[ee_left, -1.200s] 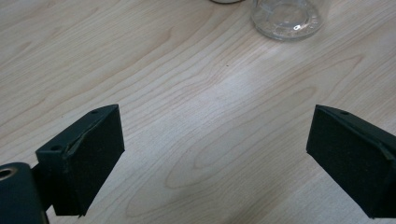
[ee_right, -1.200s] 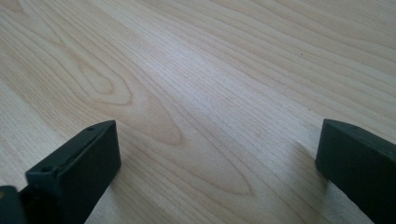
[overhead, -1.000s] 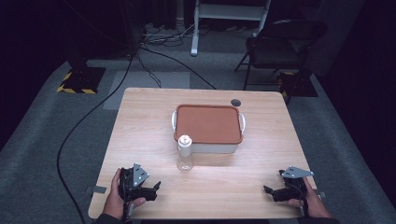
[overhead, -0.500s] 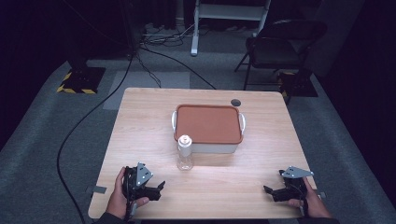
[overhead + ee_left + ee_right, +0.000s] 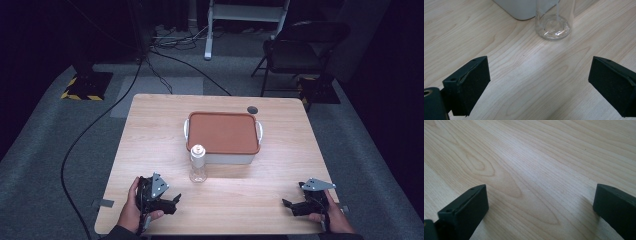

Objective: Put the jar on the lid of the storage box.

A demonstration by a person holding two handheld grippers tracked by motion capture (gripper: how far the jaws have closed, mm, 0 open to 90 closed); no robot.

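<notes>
- Near the front edge of the table point(image 5: 150, 120), on the near left side of the bottle point(image 5: 198, 165), you hold the left gripper point(image 5: 172, 202) with its jaws spread wide and nothing between them; aimed at the bottle, it looks ready for a reach, which is my guess at the work in hand.
- Just beside the bottle, on its far side, sits the white box point(image 5: 222, 158) with a brown lid point(image 5: 221, 132); the two stand so close that they may touch, so a grasp from your near side seems the easier way in.
- Well to the right of the bottle, your right gripper point(image 5: 289, 205) rests low by the table edge, jaws also parted and empty, probably kept out of the way.
- From above you get the bottle upright with its cap on, and the whole layout.
- Your left gripper view adds the bottle's clear base point(image 5: 553, 27) standing flat on the wood, with the box's rounded corner point(image 5: 520, 10) just beside it.
- Your right gripper view gives bare wood grain point(image 5: 529, 170) between its jaws.
</notes>
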